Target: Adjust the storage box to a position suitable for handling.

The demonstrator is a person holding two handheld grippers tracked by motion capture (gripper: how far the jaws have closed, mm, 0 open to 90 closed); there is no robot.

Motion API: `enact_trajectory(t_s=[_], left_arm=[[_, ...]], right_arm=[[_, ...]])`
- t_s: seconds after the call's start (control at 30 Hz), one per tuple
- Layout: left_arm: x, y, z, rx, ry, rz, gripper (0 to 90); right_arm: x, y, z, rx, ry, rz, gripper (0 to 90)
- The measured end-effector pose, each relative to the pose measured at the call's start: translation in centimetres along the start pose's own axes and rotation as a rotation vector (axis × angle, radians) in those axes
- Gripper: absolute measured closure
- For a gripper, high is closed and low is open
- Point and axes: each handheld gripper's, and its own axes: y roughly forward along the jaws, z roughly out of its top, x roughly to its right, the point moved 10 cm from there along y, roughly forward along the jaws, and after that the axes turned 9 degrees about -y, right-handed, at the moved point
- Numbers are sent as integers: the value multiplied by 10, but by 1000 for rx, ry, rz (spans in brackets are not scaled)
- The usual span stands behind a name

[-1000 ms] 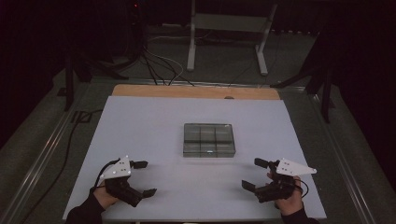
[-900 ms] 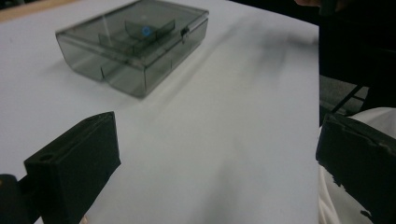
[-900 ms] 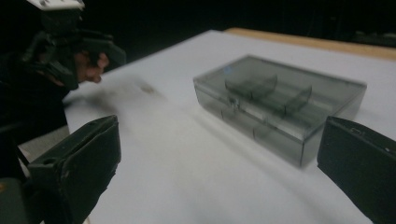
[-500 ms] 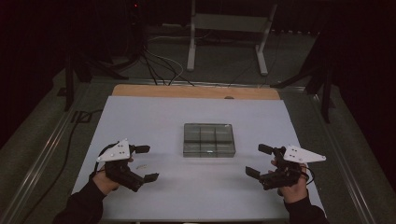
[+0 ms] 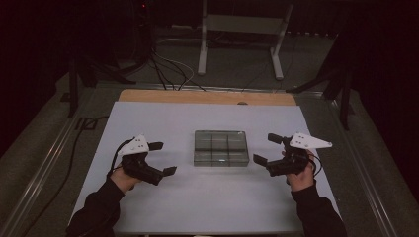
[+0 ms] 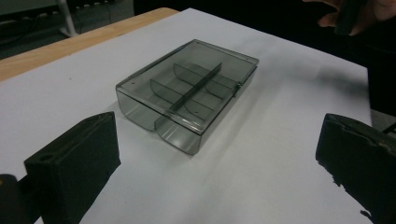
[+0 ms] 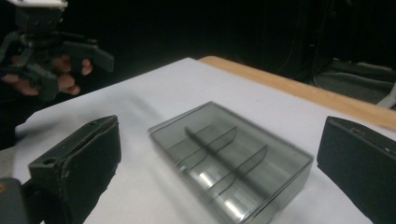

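At table centre, on the white sheet (image 5: 197, 197): a smoky clear compartment box (image 5: 221, 147), lid shut, lying flat. Dividers inside make 6 cells, 3 by 2; all look empty, as far as the tint allows.

Left gripper (image 5: 162, 159) sits to the box's left, right gripper (image 5: 267, 149) to its right, both a little nearer the person than the box. Neither touches it. Jaws on both stand wide apart, nothing between them.

Placement reads as a flanking approach: each gripper aims inward at the box, 1 per short end, likely so that 1 can steady the body while the other works the lid, or so both can lift it level. A judgement only.

Orientation: long axis runs left-right across the table in the high view, parallel to the wooden edge strip (image 5: 207, 97) at the far side. In the left gripper view the box (image 6: 187, 93) shows a near corner toward the camera, central divider running away diagonally. In the right gripper view the box (image 7: 231, 158) lies obliquely between the jaws, with the left gripper (image 7: 56, 51) and its hand (image 7: 65, 77) beyond. Which long side carries the hinge: cannot tell for certain.
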Motion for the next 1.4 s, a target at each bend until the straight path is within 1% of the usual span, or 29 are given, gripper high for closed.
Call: enact_trajectory(t_s=[0.1,0.13,0.23,0.33,0.37,0.43,0.47,0.5,0.53,0.57,0.6,0.63,0.67,0.7,0.73,0.77,0.8,0.83,0.87,0.9,0.97,1.0,1.07,1.17,1.23,1.27,1.33,1.37,1.4], left_arm=[[-4,7,-1,-13,-23,3,7],[-5,9,-2,-17,-23,10,7],[-6,18,-6,-34,-13,21,7],[-9,26,-12,-56,-12,40,15],[-11,28,-13,-58,-20,49,42],[-13,32,-17,-71,-29,55,69],[-14,33,-18,-73,-25,59,88],[-14,35,-20,-73,-26,64,130],[-15,36,-21,-79,-33,65,175],[-17,38,-22,-87,-36,78,182],[-18,39,-24,-91,-41,83,218],[-19,41,-25,-98,-45,87,232],[-21,43,-27,-108,-50,104,258],[-23,45,-28,-112,-52,114,295],[-23,46,-29,-114,-54,114,314],[-25,48,-30,-119,-59,122,349],[-27,51,-33,-139,-59,137,398],[-27,51,-33,-139,-59,137,423],[-28,55,-37,-158,-42,150,423],[-29,56,-39,-168,-39,159,475],[-31,59,-41,-204,-57,167,510],[-32,61,-42,-218,-67,170,545],[-33,65,-45,-239,-78,177,602],[-35,71,-50,-284,-64,190,703],[-35,75,-52,-306,-69,190,789],[-35,76,-52,-309,-78,186,836],[-38,79,-52,-308,-97,185,891],[-39,81,-51,-304,-120,172,900],[-40,83,-51,-306,-128,168,900]], right_arm=[[12,9,2,-19,-9,-38,0],[16,12,2,-23,-1,-43,0],[30,20,0,-27,57,-55,0],[46,27,-6,-43,82,-100,0],[51,30,-8,-50,96,-119,0],[59,35,-14,-62,121,-134,4],[63,37,-17,-75,126,-150,54],[66,38,-21,-84,131,-163,91],[69,39,-24,-90,139,-175,109],[71,40,-28,-99,143,-177,131],[74,41,-31,-111,148,-184,161],[76,42,-35,-118,152,-191,180],[79,43,-39,-131,152,-197,236],[81,44,-43,-142,156,-205,336],[84,44,-48,-159,147,-216,392],[86,46,-52,-177,135,-227,407],[87,47,-55,-186,136,-230,475],[87,47,-55,-186,136,-230,475],[90,48,-58,-193,144,-230,512],[93,50,-62,-205,163,-228,594],[97,53,-67,-230,161,-231,641],[98,56,-69,-242,168,-227,679],[103,60,-75,-268,175,-226,713],[107,66,-85,-301,195,-215,814],[109,71,-91,-324,204,-208,891],[109,74,-93,-332,203,-204,900],[110,80,-98,-349,217,-195,900],[110,82,-100,-355,216,-196,900],[111,86,-102,-361,228,-193,900]])
